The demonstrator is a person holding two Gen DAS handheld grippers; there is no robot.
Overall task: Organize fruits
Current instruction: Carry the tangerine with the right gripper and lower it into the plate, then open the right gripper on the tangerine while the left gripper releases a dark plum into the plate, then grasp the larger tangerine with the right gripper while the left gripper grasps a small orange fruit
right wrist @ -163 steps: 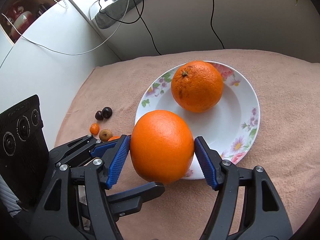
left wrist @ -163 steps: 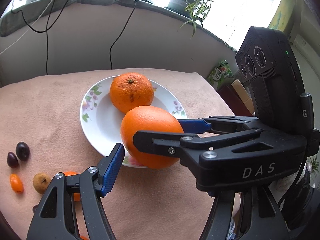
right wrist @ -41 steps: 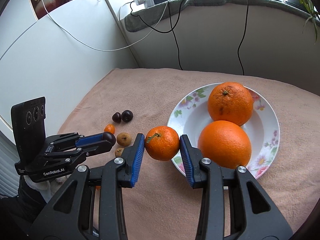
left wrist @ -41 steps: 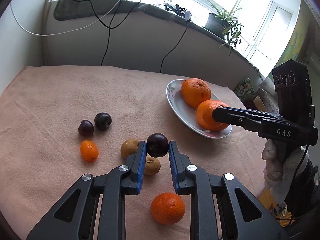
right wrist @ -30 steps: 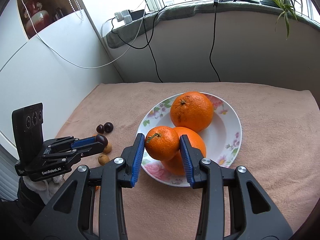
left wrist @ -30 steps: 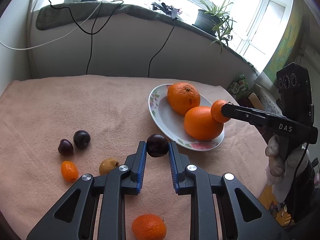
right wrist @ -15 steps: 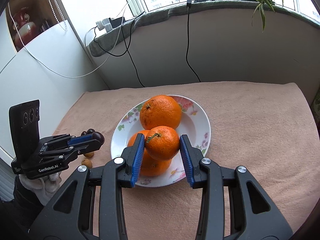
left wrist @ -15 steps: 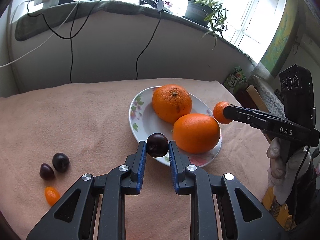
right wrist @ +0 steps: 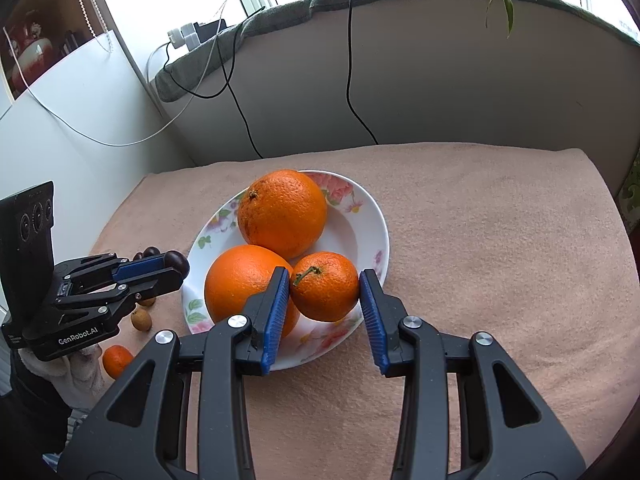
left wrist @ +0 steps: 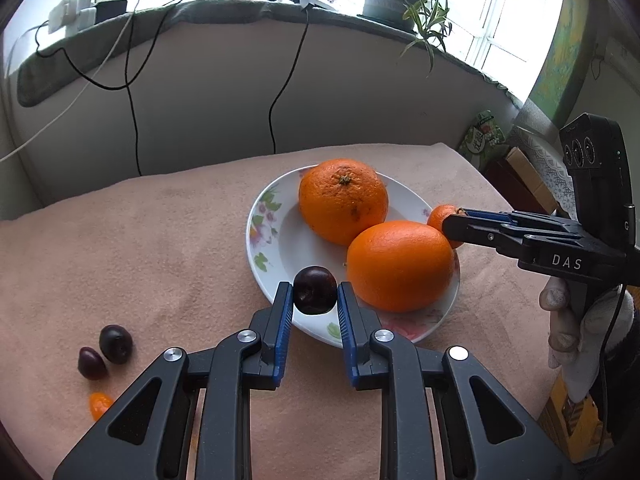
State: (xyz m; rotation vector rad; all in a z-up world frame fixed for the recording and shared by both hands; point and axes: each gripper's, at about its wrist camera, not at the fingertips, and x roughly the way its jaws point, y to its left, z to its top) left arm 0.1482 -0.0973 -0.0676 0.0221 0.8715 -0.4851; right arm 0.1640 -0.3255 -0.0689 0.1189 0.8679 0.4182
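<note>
A white floral plate (left wrist: 268, 236) (right wrist: 372, 224) on the pink cloth holds two large oranges (left wrist: 343, 199) (right wrist: 282, 212). My left gripper (left wrist: 314, 300) is shut on a dark plum (left wrist: 315, 290) and holds it over the plate's near rim; it also shows in the right wrist view (right wrist: 176, 266). My right gripper (right wrist: 325, 292) is shut on a small tangerine (right wrist: 325, 286) and holds it above the plate's right side, next to the front orange (right wrist: 240, 280). In the left wrist view the tangerine (left wrist: 440, 216) shows at the right gripper's tip.
Two dark plums (left wrist: 106, 350) and a kumquat (left wrist: 99, 405) lie on the cloth at the left. Small brown fruits (right wrist: 141, 319) and another tangerine (right wrist: 116, 360) lie under the left gripper. A wall with hanging cables (left wrist: 132, 120) stands behind the table.
Both grippers have moved in over the plate with their fruits. The plum is over the near rim and the tangerine is lower, beside the front orange.
</note>
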